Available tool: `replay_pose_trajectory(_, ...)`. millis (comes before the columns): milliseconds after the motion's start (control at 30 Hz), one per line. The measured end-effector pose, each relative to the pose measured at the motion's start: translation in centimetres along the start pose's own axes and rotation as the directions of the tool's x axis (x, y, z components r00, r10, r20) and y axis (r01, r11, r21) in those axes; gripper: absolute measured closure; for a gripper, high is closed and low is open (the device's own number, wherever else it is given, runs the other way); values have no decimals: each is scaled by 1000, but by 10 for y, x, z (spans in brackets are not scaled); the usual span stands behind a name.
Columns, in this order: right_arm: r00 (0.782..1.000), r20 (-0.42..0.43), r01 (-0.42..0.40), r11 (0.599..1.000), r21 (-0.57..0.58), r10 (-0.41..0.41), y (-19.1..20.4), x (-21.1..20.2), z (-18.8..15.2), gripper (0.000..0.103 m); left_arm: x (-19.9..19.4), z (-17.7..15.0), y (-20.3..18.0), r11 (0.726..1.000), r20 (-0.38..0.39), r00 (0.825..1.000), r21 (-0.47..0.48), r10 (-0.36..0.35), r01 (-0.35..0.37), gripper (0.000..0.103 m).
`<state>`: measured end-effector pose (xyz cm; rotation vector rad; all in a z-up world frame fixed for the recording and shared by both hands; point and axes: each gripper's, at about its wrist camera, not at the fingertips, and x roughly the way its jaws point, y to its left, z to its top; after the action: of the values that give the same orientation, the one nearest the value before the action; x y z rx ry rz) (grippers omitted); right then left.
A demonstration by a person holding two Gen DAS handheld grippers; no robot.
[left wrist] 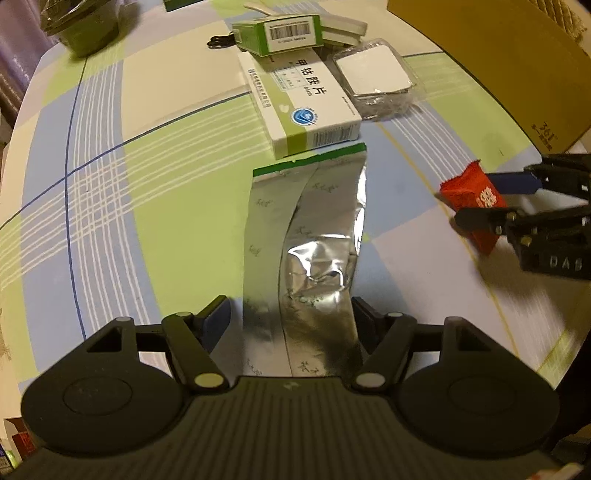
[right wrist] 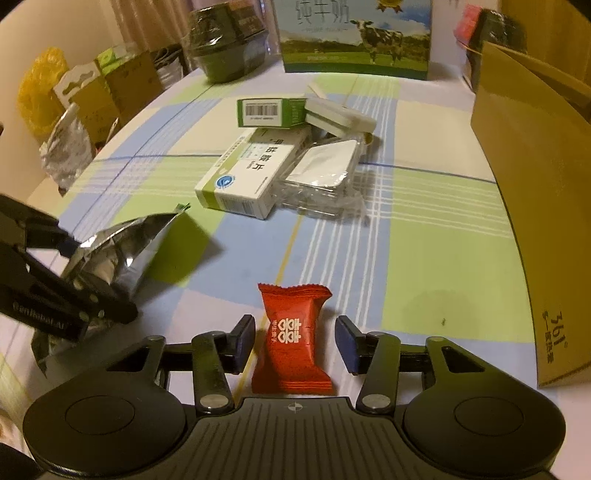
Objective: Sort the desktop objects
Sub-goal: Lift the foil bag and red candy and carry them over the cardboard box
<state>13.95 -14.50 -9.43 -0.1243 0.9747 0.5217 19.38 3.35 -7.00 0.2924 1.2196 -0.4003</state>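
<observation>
Silver foil pouch (left wrist: 306, 258) sits between the left gripper (left wrist: 291, 317) fingers, which look spread and maybe touching it, can't tell. Red candy (right wrist: 293, 339) lies between the right gripper (right wrist: 295, 341) fingers, wide open, not touching. Medicine boxes (right wrist: 247, 170) pile up at 12 o'clock on the checked tablecloth (right wrist: 424, 258).

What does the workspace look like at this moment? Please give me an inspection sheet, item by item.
Surface: checked tablecloth, green, blue and white.
Job's things: silver foil pouch; red candy packet; white-green medicine box; smaller green box; clear plastic pack.
Clutter: milk carton, dark bowl, brown paper bag.
Grippers: left gripper straddles the pouch; right gripper open around the candy, gaps either side.
Cables: black cord behind the boxes.
Surroundings: cardboard boxes beside the table.
</observation>
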Motion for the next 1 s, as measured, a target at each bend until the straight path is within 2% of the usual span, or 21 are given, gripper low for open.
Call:
replay_pose_trajectory(167, 999, 3, 43, 995, -93, -43, 13, 5, -4, 58, -1, 2, -4, 1000, 7, 1000, 9, 3, -3, 52)
replay_pose_trajectory(467, 998, 5, 69, 988, -141, -69, 19, 5, -7, 59, -7, -4, -6, 1000, 27, 1000, -14, 3, -2, 66)
replay_pose_trajectory(533, 998, 4, 61, 990, -129, -61, 18, 4, -7, 77, -10, -6, -5, 1000, 29, 1000, -24, 1, 0, 67)
replay_pose_trajectory(767, 998, 30, 59, 996, -70, -57, 13, -5, -5, 79, -23, -10, -8, 999, 37, 999, -34, 1, 0, 68)
replay_pose_trajectory(1000, 998, 65, 12, 999, 37, -14, 1, -25, 0, 79, -47, -9, -13, 999, 60, 998, -42, 7, -5, 68)
